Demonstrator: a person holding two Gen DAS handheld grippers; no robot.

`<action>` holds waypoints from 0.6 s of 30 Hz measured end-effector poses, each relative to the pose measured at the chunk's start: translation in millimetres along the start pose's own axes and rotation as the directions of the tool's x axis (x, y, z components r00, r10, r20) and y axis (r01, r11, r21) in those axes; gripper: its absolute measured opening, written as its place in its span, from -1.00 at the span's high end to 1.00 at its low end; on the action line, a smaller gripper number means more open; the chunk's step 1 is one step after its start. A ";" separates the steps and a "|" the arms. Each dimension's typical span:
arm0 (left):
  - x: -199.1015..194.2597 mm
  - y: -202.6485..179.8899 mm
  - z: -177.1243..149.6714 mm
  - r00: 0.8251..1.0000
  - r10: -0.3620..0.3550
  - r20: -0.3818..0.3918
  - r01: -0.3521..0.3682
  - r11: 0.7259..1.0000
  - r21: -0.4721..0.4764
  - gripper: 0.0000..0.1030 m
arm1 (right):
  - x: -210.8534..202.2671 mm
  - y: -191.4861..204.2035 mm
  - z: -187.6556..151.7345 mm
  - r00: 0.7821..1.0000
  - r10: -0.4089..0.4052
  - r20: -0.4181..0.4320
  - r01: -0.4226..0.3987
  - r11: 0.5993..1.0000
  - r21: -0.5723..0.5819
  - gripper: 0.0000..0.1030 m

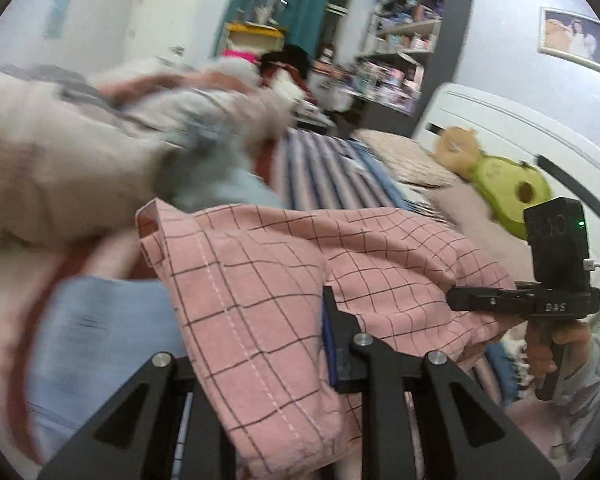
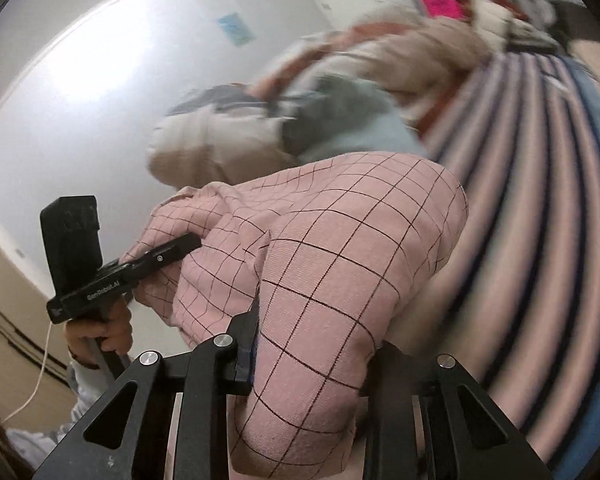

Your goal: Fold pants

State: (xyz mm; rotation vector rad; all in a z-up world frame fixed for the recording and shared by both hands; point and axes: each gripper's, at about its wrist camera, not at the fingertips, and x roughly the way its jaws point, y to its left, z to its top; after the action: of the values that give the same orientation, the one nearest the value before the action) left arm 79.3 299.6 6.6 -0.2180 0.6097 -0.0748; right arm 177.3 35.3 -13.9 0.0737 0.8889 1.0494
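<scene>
Pants (image 1: 284, 280) of soft pink cloth with a thin dark grid hang bunched above your striped bedspread (image 1: 328, 168). Your left gripper (image 1: 260, 360) and right gripper (image 2: 312, 364) each pinch a fold, jaws narrow on fabric.

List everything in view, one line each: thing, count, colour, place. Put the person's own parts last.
pants: one, pink with dark checks, lifted between both claws
bedsheet: one, striped, under the pants
clothes pile: one, beige and grey, blurred, behind the pants
avocado toy: one, green, by the white headboard
shelf: one, dark, crowded, far wall
framed picture: one, on the wall
left claw: black, shut on the pants
right claw: black, shut on the pants
hand: one per view, gripping the other claw's handle
</scene>
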 end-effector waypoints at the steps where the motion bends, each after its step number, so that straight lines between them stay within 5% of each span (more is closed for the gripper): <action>1: -7.2 22.8 2.0 0.999 0.043 0.004 -0.043 0.999 -0.007 0.68 | 19.8 13.4 7.7 1.000 0.022 -0.004 -0.022 1.000 -0.020 0.58; 6: -8.6 99.9 -10.8 0.983 0.182 -0.020 -0.183 0.982 -0.040 0.68 | 116.5 60.2 23.1 0.994 0.089 -0.069 -0.094 0.992 -0.086 0.59; 10: 23.2 135.2 -43.7 0.968 0.213 -0.130 -0.225 0.971 -0.082 0.56 | 180.2 62.5 10.6 0.984 0.073 -0.165 -0.084 0.994 -0.063 0.56; 15: 30.9 130.2 -63.4 0.954 0.270 -0.129 -0.283 0.954 -0.099 0.15 | 192.5 39.1 -8.7 0.973 0.093 -0.212 -0.093 0.996 0.012 0.16; 18: 15.1 129.1 -63.0 0.927 0.358 -0.111 -0.368 0.925 -0.094 -0.15 | 178.3 38.3 -10.4 0.975 0.074 -0.208 -0.077 0.997 -0.007 -0.02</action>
State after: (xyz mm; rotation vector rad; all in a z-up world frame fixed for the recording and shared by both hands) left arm 56.2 412.1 -81.1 -0.2087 0.7389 0.3115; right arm 177.5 190.2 -110.6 -0.0158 1.0741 1.1487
